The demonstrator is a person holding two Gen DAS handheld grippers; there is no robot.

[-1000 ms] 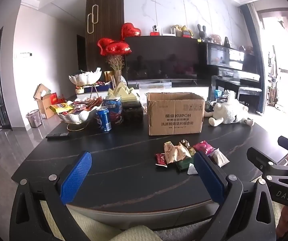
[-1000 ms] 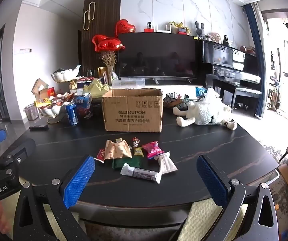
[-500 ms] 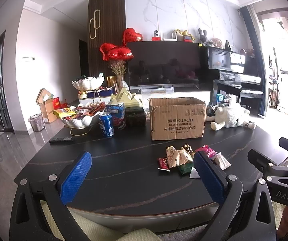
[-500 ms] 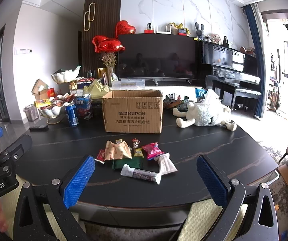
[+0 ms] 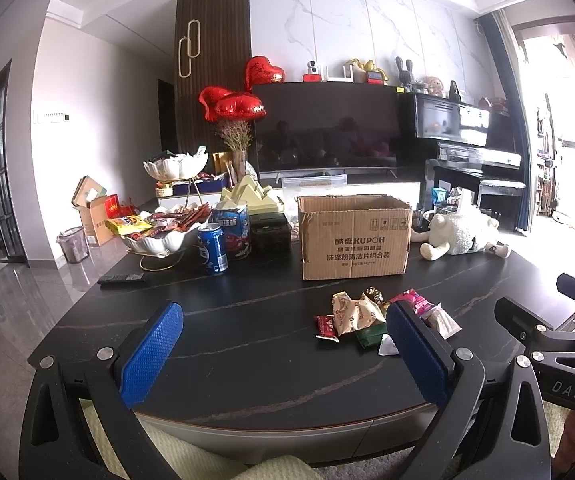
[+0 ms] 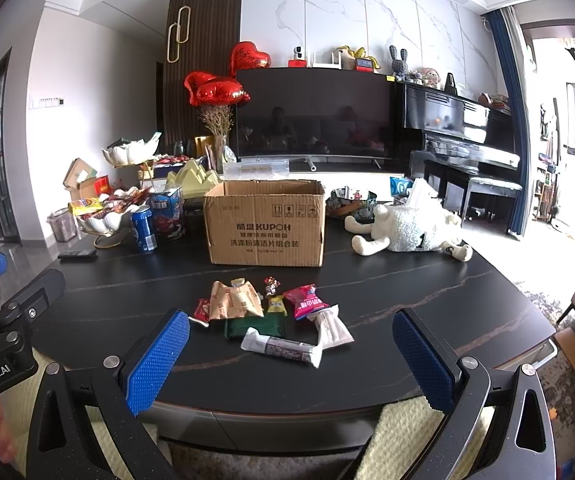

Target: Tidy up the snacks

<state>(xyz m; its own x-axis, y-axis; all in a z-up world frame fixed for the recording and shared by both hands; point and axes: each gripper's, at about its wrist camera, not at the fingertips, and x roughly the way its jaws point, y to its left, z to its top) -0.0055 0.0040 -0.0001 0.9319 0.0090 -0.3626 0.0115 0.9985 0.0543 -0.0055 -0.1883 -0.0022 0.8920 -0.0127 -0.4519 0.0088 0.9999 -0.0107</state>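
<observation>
Two hand-held grippers, black frames with silver screws and blue dimpled pads (image 6: pixel 158 354): the left gripper (image 5: pixel 287 356) carries "GenRobot.AI" lettering, the right gripper (image 6: pixel 287 354) "DAS" at four o'clock.

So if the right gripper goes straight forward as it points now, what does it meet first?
Probably the white bar wrapper, nearest of the loose snacks, if the open right gripper travels low enough; the cardboard box stands behind them. Depth is unclear.

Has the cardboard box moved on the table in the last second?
No. In the right wrist view the cardboard box still sits between the blue can and plush toy.
</observation>
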